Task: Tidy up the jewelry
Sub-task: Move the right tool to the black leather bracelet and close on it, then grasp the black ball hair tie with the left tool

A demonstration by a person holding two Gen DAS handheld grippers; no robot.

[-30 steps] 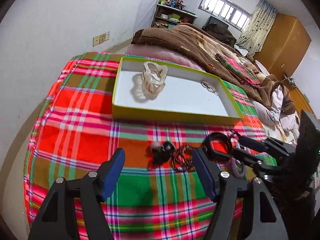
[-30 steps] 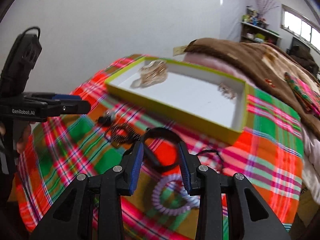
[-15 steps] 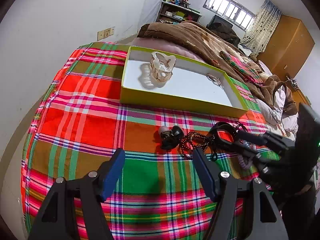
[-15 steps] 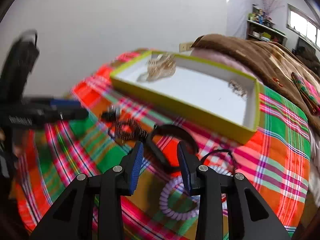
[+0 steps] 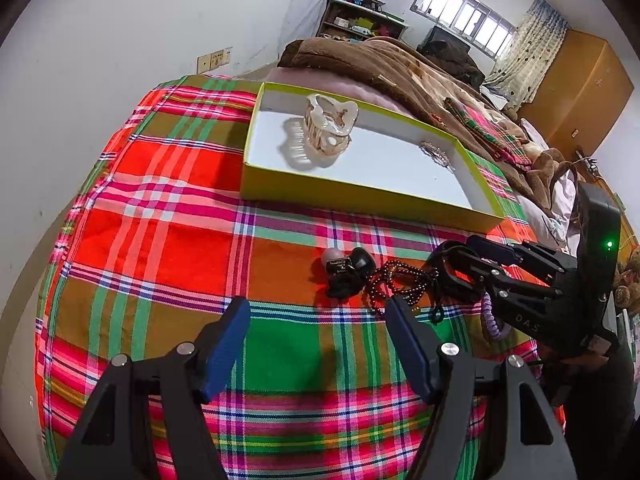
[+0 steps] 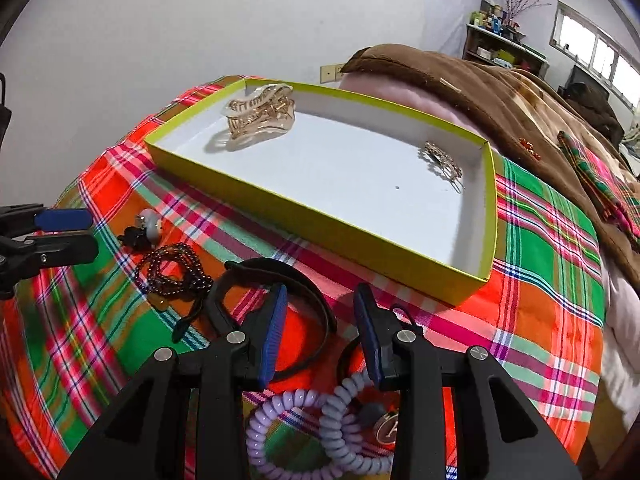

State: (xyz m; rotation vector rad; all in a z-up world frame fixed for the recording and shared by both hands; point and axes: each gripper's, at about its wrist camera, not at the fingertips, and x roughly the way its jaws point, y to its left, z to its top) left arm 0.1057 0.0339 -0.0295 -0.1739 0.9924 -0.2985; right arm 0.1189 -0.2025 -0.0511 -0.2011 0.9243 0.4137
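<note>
A black headband [image 6: 256, 268] lies on the plaid cloth in front of a yellow-green box [image 6: 320, 224]. My right gripper [image 6: 320, 332] straddles its right arc. The jaws are closing, with a gap still showing on each side of the band. A dark bead bracelet [image 6: 172, 268] and a black hair tie with a pale ball [image 6: 144, 232] lie to its left. A lavender coil tie [image 6: 296, 420] is under the gripper. The box [image 5: 360, 196] holds a beige claw clip [image 5: 330, 126] and a gold pin [image 5: 436, 154]. My left gripper [image 5: 316, 344] hangs open over bare cloth, short of the hair tie [image 5: 346, 268].
A thin black elastic with a round charm [image 6: 388, 428] lies beside the coil tie. A brown blanket [image 6: 500, 80] is heaped behind the box. The white wall is close on the left, and the cloth drops off at its left and near edges.
The right gripper has come forward and down over the headband's arc, and its jaws have narrowed. The left gripper has hardly moved and stays open.
</note>
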